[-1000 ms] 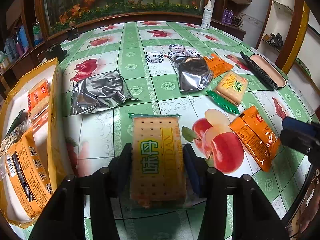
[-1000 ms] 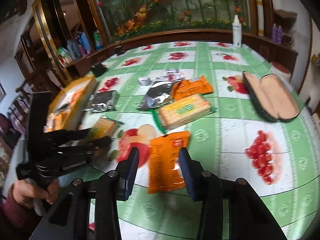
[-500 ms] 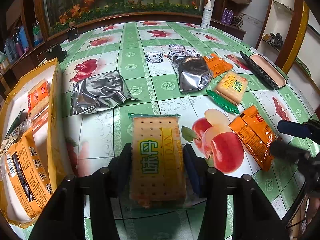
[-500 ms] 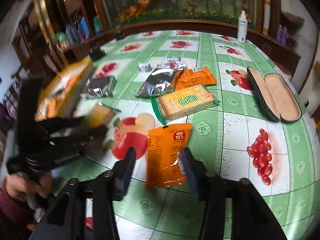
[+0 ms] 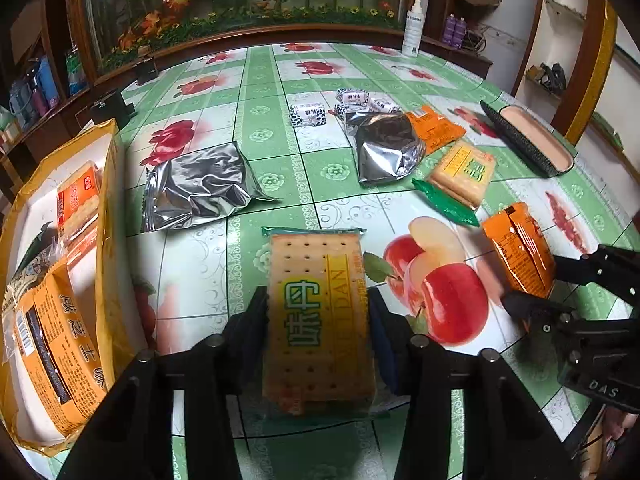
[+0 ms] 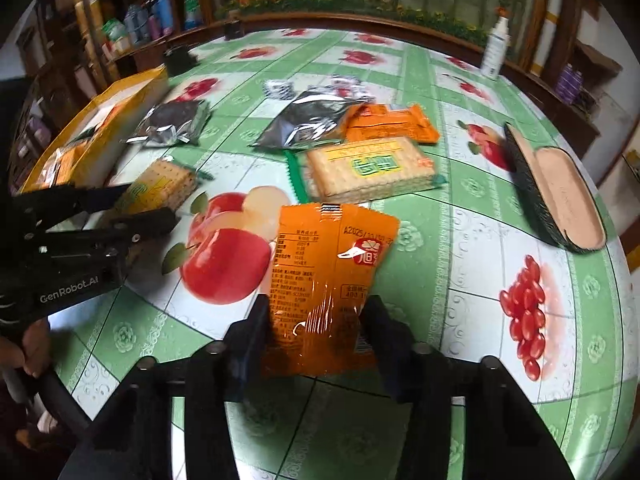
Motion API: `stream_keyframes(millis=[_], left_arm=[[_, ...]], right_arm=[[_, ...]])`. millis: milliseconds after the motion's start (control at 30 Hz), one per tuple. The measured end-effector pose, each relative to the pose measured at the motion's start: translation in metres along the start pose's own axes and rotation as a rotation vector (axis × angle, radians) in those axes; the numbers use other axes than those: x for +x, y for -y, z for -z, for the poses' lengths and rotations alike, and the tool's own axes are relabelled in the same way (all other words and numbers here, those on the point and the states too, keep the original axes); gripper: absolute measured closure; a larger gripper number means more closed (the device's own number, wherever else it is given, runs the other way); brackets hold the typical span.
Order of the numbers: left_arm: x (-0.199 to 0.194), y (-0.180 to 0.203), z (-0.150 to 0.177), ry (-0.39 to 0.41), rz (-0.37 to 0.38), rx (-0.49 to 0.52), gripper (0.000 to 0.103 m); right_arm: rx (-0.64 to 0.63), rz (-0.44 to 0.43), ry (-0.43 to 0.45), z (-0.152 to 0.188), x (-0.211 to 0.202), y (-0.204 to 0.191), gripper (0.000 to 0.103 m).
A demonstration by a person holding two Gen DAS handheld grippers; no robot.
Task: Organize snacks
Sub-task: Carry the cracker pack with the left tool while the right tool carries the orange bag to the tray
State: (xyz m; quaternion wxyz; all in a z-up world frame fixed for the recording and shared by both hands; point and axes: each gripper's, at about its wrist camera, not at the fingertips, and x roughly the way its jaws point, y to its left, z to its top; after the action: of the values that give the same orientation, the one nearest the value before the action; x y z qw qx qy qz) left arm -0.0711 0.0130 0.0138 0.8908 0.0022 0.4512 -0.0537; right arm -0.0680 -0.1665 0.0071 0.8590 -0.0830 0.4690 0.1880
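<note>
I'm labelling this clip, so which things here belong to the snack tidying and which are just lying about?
Part of the job:
cracker pack in the left gripper
orange packet between the right gripper fingers
yellow box
silver pouches
second cracker pack

Just lying about:
glasses case
white bottle

Home: fruit-print tablecloth [image 5: 280, 80], cluttered shelves [image 6: 152, 16]
</note>
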Motion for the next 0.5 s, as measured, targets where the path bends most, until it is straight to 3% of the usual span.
stream_keyframes(millis=[167, 500], left_arm=[[-0.003, -0.006, 0.000, 0.012, 0.063, -0.031, 0.057], [-0.026, -0.011, 0.003, 0.044, 0.091, -0.055, 0.057]], right_arm=[[0.087, -0.049, 0.045, 0.006, -0.014, 0.007, 0.053], [0.104, -0.115, 0.089, 0.004, -0.029, -0.006, 0.053]])
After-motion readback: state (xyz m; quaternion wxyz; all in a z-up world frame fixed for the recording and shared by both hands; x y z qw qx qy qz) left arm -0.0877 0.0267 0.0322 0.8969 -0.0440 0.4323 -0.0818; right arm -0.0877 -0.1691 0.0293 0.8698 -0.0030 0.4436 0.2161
